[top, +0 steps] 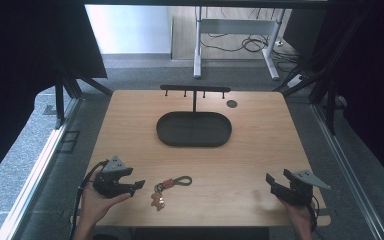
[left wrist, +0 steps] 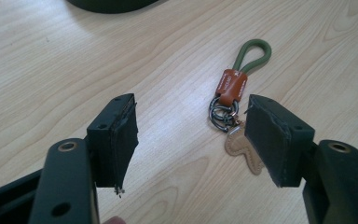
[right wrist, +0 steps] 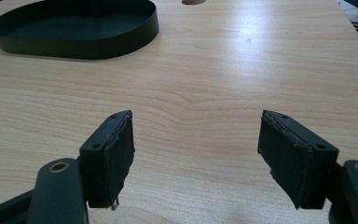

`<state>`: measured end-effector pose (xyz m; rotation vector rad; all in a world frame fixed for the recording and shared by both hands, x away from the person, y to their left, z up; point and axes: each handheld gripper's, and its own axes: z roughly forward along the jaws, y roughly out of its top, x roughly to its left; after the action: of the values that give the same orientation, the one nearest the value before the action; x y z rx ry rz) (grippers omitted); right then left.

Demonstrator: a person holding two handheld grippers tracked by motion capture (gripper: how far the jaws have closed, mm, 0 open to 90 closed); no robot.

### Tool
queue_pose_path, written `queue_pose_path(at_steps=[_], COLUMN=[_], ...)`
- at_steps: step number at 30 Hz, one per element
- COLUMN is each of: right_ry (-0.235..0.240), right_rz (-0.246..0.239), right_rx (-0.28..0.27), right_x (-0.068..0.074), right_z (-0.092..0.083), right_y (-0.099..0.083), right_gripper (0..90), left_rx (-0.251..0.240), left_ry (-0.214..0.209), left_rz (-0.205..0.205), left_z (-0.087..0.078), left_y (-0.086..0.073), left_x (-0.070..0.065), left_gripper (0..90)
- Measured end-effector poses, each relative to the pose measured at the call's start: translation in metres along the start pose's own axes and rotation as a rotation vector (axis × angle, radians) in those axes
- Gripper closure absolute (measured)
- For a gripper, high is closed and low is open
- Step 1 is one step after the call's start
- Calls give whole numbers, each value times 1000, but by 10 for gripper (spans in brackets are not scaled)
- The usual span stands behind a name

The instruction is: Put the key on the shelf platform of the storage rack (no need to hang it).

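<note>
Overhead, a light wooden counter (top: pixel 260 145) with two hand-held grippers at its near edge, one at each corner.

Left gripper (top: pixel 139 185): resting low at the near left, held in the person's left hand (top: pixel 97 202), cable trailing off the edge. Jaws point toward the middle of the counter and stand wide apart, nothing between them. In the left gripper view the pads (left wrist: pixel 123 140) frame bare wood, with the keychain just beyond the far jaw.

Keychain (top: pixel 167 189): lies flat on the counter, just beside the left gripper's tips, not touching them as far as the high view shows. Parts seen close up: green cord loop (left wrist: pixel 253 52) farthest from the gripper, brown leather tab (left wrist: pixel 231 86), dark metal rings (left wrist: pixel 223 114), pale tan leather charm (left wrist: pixel 242 144) partly hidden behind the jaw.

Right gripper (top: pixel 271 181): near right corner, held in the right hand (top: pixel 300 215), grey three-cornered plate on top. Jaws spread wide and empty; right gripper view shows plain wood between them.

Black oval tray (top: pixel 194 129): centre of the counter toward the far side, well apart from both grippers, empty inside. Behind it a black T-shaped stand (top: pixel 195 90) with small pegs under its crossbar. A small dark round mark (top: pixel 232 103) sits on the counter just right of the stand.
</note>
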<state>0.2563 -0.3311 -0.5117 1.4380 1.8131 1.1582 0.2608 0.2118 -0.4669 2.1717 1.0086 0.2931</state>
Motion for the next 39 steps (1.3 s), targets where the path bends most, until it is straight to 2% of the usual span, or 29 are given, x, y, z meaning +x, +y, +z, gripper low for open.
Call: queue_pose_path(at_steps=[2,5,6,8,15,18,19,21,24,32,39], right_ry=[0,-2,-1,-2,2,4,4,6,8,6,4], right_rz=[3,6,6,-1,0,-1,-3,-5,-13,-13,-13], right_rx=[2,3,3,6,5,12,12,11,11,9,16], right_x=[-1,0,0,2,2,1,2,2,4,3,4], right_z=[0,1,1,1,1,2,2,2,2,1,3], right_y=[0,-1,-1,-1,-2,-3,-3,-3,-2,-2,-3], right_gripper=[278,281,281,281,283,283,283,284,284,285,285], left_rx=[4,6,6,17,39,47,61,67,103,136,180], left_ry=[3,-12,-12,-24,-35,-59,-68,-70,-84,-107,-111], left_rz=[6,46,46,86,108,133,150,157,182,212,211], left_z=[1,3,3,7,16,22,27,29,37,47,55], left_y=[2,9,9,17,28,34,38,40,47,58,60], left_x=[-2,-7,-7,-13,-15,-20,-24,-26,-32,-38,-37], left_gripper=[352,353,352,352,354,355,356,356,357,369,371])
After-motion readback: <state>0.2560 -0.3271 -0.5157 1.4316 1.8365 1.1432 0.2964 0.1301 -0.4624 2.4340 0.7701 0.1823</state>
